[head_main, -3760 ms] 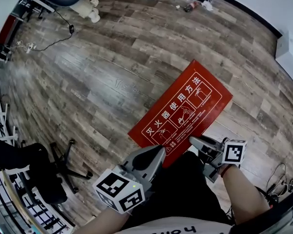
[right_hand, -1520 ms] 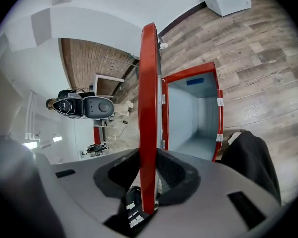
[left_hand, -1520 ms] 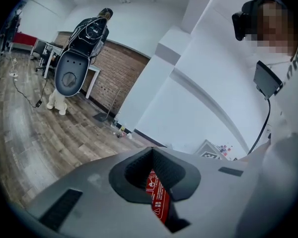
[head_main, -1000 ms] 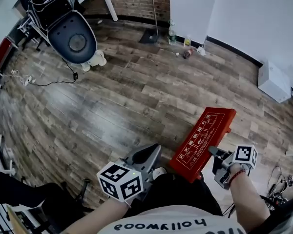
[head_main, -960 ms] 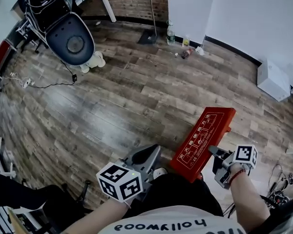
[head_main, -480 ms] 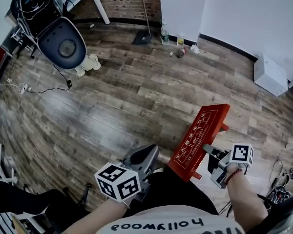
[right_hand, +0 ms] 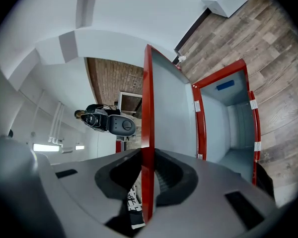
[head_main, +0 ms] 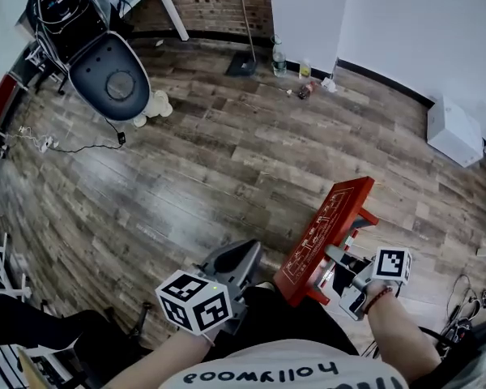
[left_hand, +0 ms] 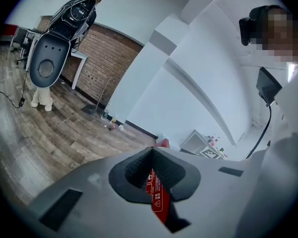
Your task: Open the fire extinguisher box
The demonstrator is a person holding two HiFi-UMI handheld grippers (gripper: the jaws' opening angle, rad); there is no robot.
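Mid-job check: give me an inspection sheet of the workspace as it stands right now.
Surface: wood-plank floor.
Job's things: red door swung up on edge; box open, grey inside, no extinguisher in the part seen.
Clutter: bottles by the wall; white case at right.
Grippers: right gripper has just been closing, its fingers now clamped on the door's edge; left gripper shut, holding nothing, beside the door.
Cables: black cable on the floor at left; bundle at right.
Surroundings: brick wall, white wall, grey round-faced machine.
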